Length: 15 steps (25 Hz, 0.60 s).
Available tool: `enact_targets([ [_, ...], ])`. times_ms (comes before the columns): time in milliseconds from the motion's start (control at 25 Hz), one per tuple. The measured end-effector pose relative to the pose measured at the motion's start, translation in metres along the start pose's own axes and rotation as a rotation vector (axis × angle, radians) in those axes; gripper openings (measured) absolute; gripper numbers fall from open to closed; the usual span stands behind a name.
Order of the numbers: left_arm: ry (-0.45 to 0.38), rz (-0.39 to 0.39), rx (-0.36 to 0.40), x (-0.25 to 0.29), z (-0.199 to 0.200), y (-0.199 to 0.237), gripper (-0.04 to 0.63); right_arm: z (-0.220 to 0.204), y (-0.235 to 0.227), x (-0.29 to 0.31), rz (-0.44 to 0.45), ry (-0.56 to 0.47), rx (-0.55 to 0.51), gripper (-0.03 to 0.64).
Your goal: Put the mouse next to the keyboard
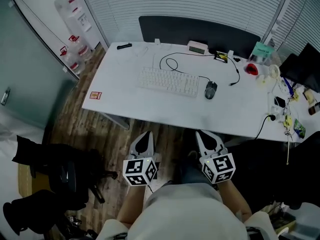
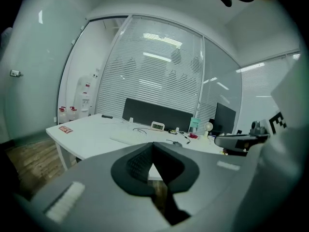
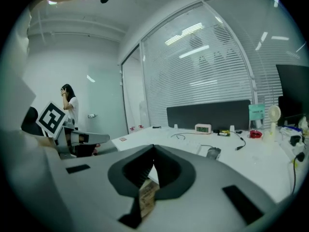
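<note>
Black mouse (image 1: 211, 89) lies just beside the keyboard (image 1: 169, 81); left gripper (image 1: 144, 136) and right gripper (image 1: 204, 135) fingers clenched, empty.

Head view: high up, facing steeply down on the white table (image 1: 125, 101); whole top in frame, fairly far off.

Left gripper view, right gripper view: low, about table height, off its near edge, facing across toward the blinds (image 1: 190, 1).

All three share the table top with mouse (image 1: 211, 89) and clock (image 1: 197, 47).
</note>
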<state>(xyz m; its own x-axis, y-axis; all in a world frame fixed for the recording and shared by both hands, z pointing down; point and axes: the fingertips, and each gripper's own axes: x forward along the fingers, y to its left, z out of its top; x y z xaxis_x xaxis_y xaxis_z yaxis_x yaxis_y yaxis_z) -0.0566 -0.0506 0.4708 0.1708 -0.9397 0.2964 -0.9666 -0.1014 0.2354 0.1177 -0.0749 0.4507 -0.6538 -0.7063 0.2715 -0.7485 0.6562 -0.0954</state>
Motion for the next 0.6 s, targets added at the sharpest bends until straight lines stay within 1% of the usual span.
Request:
enact_targets([
  [240,-0.031,0.001,-0.005,-0.052,-0.003,-0.002,0.01,-0.005,0.045,-0.026,0.03,-0.017,-0.024,0.002],
  [440,-0.062,-0.017,-0.016,-0.088,-0.008,-0.016,0.01,-0.007,0.067,-0.053,0.038,-0.042,-0.047,0.002],
  [600,-0.066,-0.03,-0.021,-0.113,-0.017,-0.03,0.01,-0.012,0.081,-0.077,0.04,-0.055,-0.051,0.002],
])
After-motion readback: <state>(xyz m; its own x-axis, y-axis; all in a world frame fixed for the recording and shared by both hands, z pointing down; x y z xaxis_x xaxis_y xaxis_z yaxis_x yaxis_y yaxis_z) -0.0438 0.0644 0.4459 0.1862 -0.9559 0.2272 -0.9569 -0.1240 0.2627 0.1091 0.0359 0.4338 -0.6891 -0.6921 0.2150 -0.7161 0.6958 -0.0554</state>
